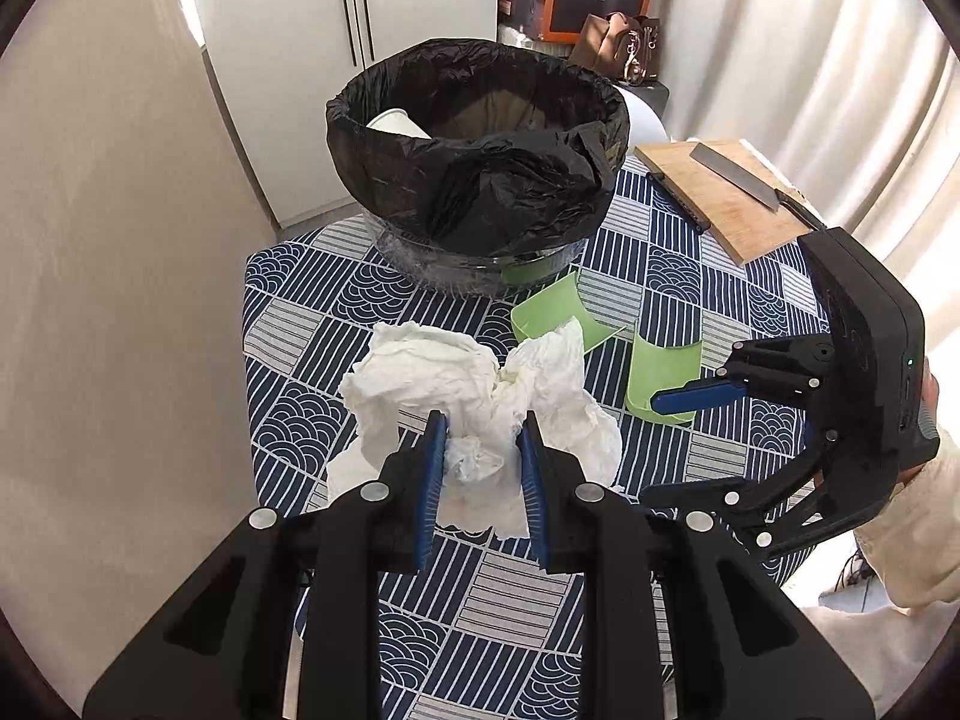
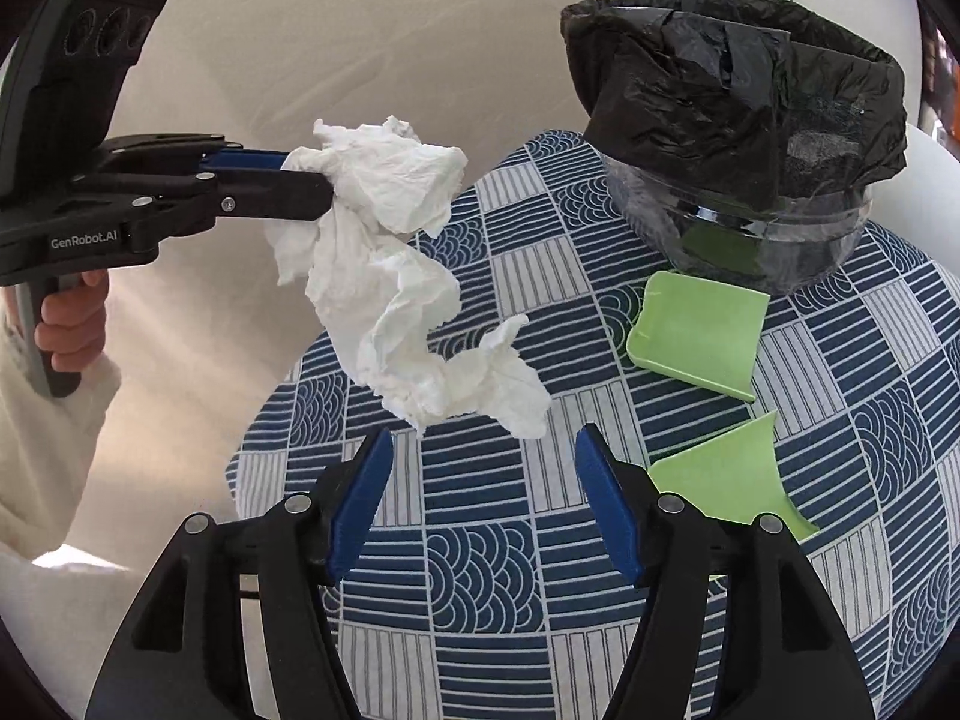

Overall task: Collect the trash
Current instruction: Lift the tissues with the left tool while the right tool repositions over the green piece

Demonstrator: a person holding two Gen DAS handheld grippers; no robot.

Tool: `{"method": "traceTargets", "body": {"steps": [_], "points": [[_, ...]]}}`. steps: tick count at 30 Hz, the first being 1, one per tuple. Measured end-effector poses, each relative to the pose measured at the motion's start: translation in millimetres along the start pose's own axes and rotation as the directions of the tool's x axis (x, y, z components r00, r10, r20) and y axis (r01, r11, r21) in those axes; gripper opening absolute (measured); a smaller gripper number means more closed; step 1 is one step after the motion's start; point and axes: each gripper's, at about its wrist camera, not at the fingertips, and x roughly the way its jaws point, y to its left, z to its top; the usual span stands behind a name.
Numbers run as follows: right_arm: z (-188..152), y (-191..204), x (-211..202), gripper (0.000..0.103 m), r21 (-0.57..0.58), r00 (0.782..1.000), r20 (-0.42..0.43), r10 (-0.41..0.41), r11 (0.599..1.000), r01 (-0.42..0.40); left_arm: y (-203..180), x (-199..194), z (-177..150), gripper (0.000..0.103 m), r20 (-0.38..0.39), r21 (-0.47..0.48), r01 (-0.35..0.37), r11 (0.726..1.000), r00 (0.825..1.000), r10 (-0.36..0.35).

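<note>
Clearly the left gripper [image 1: 480, 450] was clamped on the crumpled white tissue [image 1: 474, 402], its blue pads pressing a bunched fold from both sides, and in the right wrist view the paper hung free in the air from those fingers, lifted clear of the patterned tablecloth [image 2: 480, 570]. Beside it, the right gripper [image 2: 483, 480] stood with its jaws well apart and nothing between them; the lowest tail of the tissue dangled just ahead of its tips without touching either pad. Beyond the tools, two pieces of a broken green plastic item [image 2: 702, 330] lay on the cloth, one just beside the bin and the other nearer the right gripper. The bin [image 1: 480, 138], a clear tub lined with a black bag, sat further back on the table, and a white paper cup [image 1: 396, 123] already rested inside against its rim. A wooden cutting board [image 1: 720, 204] with a knife on it lay off to the side. Judging by this, the job was partly done: one item was binned, the tissue was picked up but not yet over the bin, and the green pieces were untouched.
</note>
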Motion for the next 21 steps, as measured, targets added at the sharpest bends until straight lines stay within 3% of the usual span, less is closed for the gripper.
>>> {"method": "traceTargets", "body": {"steps": [9,21], "points": [[9,15,3,0.064,-0.044,0.998,0.034,0.047,0.998,-0.046,-14,-16,2,0.025,0.008,0.043,-0.017,0.999,1.0,0.017],[-12,-27,-30,0.068,0.054,0.996,0.074,-0.058,0.997,0.054,-13,-11,12,0.029,0.011,0.036,-0.039,0.999,0.999,0.038]]}}
